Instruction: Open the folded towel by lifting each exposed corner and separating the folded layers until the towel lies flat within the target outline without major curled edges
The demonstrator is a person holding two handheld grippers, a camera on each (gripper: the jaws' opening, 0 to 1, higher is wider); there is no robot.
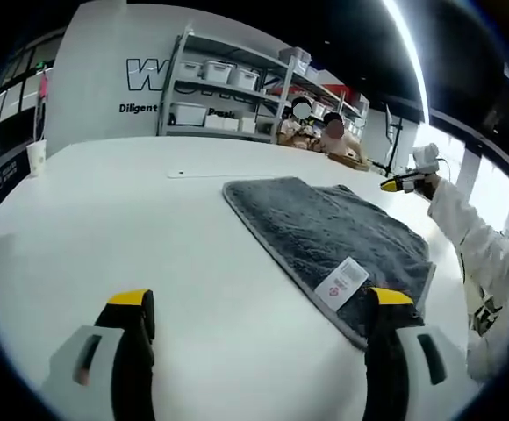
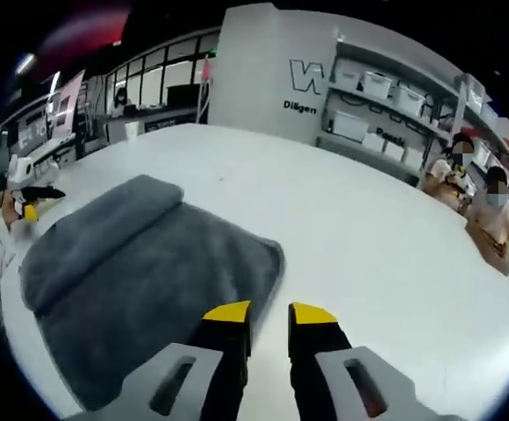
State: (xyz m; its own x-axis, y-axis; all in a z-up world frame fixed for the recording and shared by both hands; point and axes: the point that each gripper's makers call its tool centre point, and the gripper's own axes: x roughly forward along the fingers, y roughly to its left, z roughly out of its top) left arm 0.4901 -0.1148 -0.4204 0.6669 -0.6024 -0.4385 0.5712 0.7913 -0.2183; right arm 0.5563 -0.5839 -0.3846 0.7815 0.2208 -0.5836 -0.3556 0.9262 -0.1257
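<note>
Towel [image 1: 333,232], grey and fluffy, lies on the big white table [image 1: 132,228], still partly folded: in the right gripper view one thick roll of it [image 2: 96,232] lies doubled over along the far side, on top of the flatter layer. A white label [image 1: 342,281] sits on the towel's near edge in the left gripper view, close to the right-hand jaw. The left gripper [image 1: 259,311] hangs above the table with its yellow-tipped jaws spread wide and nothing between them, one over bare tabletop, the other over the towel's edge. The right gripper [image 2: 268,316] hovers at the towel's near corner, jaws drawn close together with a narrow gap and nothing caught in it. It also shows far off in the left gripper view, held out by a white sleeve [image 1: 478,241]. A paper cup [image 1: 36,158] stands at the table's far edge. Shelves with white bins [image 1: 228,88] line the wall behind, and two people sit near them.
</note>
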